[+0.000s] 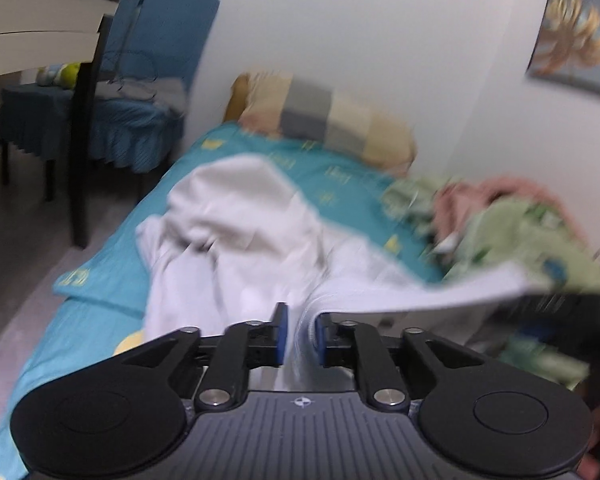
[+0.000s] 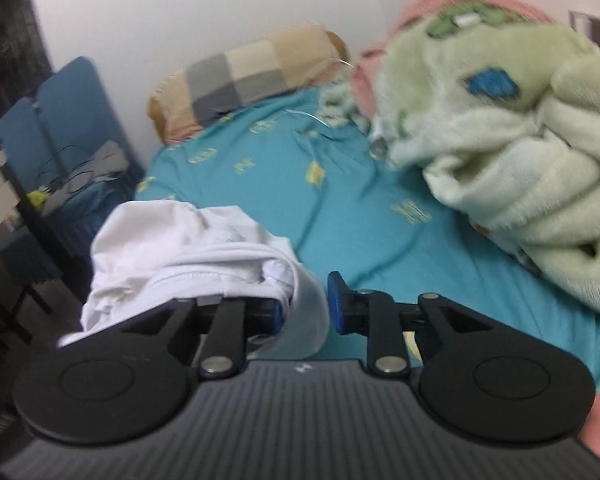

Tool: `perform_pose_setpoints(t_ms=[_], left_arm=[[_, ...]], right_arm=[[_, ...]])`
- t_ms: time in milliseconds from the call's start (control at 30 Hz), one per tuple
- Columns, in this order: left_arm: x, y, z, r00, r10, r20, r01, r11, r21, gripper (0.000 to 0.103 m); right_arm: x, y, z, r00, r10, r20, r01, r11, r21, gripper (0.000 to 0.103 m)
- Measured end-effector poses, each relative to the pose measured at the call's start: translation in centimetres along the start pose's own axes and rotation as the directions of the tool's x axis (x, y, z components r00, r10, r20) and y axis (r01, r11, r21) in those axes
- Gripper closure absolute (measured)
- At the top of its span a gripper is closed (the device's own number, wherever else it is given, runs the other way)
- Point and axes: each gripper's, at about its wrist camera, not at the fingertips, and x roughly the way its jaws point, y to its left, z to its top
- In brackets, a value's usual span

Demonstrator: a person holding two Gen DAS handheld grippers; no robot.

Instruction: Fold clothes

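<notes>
The white shirt (image 1: 236, 224) lies bunched on the bed (image 1: 112, 272), right in front of both hands. The left gripper (image 1: 300, 332) pinches one edge. The right gripper (image 2: 306, 304) has cloth between its pads, but I cannot tell if it squeezes.

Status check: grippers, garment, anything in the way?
Left gripper: white garment between its fingers. Right gripper: garment fold between its fingers, grip unclear. Green blanket heaped alongside on the bed.

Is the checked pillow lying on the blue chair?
No, the checked pillow lies at the head of the teal bed sheet against the wall, apart from the blue chair.
</notes>
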Motion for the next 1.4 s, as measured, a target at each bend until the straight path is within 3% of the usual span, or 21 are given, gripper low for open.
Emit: perform_pose_setpoints(t_ms=[167,333,367,433,533,633,700,767,867,1000,1033,1100,1167,1267,1400], left_arm=[[0.3,0.4,-1.6,0.992,0.014,-0.127,-0.027,0.994,-0.101,0.055],[1.5,0.0,-4.4,0.97,0.015,-0.244,-0.076,0.967,-0.243,0.057],[1.7,0.3,-4.5,0.971,0.019,-0.238,-0.085,0.959,-0.27,0.059],[1.9,1.1,-4.4,0.979,0.035,-0.203,-0.099,0.943,-0.318,0.066],[1.9,2.4,-3.9,0.988,0.055,-0.142,-0.108,0.913,-0.392,0.096],[0.2,3.5,-2.5,0.997,0.072,-0.03,-0.078,0.901,-0.427,0.099],[-1.7,3.6,-1.0,0.995,0.063,0.075,-0.028,0.914,-0.405,0.099],[-4.1,3.5,0.7,0.981,0.041,0.19,0.029,0.934,-0.355,0.1],[-8.2,2.5,3.9,0.933,-0.023,0.359,0.105,0.972,-0.21,0.1],[-9.9,2.5,5.5,0.923,-0.027,0.383,0.083,0.988,-0.129,0.099],[-9.6,2.4,5.5,0.932,-0.01,0.362,0.058,0.991,-0.123,0.099],[-7.5,2.8,4.7,0.964,0.05,0.261,-0.013,0.99,-0.142,0.099],[-5.4,3.3,3.8,0.983,0.101,0.154,-0.076,0.985,-0.157,0.099],[-2.6,4.0,2.2,0.99,0.139,0.014,-0.135,0.977,-0.166,0.099],[-1.2,3.4,1.7,0.987,0.152,-0.045,-0.157,0.976,-0.149,0.099]], right_arm=[[-0.6,-0.1,0.6,0.996,0.087,-0.006,-0.086,0.996,0.008,0.078],[-1.0,-1.1,1.2,0.988,0.154,0.005,-0.154,0.987,0.05,0.076],[-1.0,-1.2,1.2,0.988,0.156,0.008,-0.156,0.987,0.046,0.076],[-0.6,-1.3,1.1,0.99,0.144,0.004,-0.144,0.989,0.041,0.076],[-0.1,-1.8,1.0,0.992,0.125,-0.015,-0.124,0.991,0.052,0.076],[0.0,-2.0,1.0,0.993,0.118,-0.026,-0.117,0.992,0.051,0.076],[0.1,-2.0,1.0,0.992,0.119,-0.033,-0.117,0.992,0.045,0.076],[0.1,-1.8,0.9,0.993,0.112,-0.042,-0.111,0.993,0.027,0.076],[0.3,-1.7,0.8,0.991,0.117,-0.07,-0.117,0.993,0.01,0.075],[0.2,-1.4,0.8,0.983,0.155,-0.094,-0.154,0.988,0.013,0.073],[0.1,-1.3,0.8,0.982,0.161,-0.095,-0.161,0.987,0.01,0.073],[-0.1,-0.9,0.7,0.982,0.161,-0.096,-0.162,0.987,-0.004,0.073],[0.3,-0.4,0.3,0.986,0.13,-0.106,-0.134,0.99,-0.031,0.072],[1.4,0.0,-0.4,0.983,0.1,-0.152,-0.109,0.993,-0.046,0.072],[2.5,0.4,-1.2,0.978,0.069,-0.196,-0.084,0.994,-0.069,0.072]])
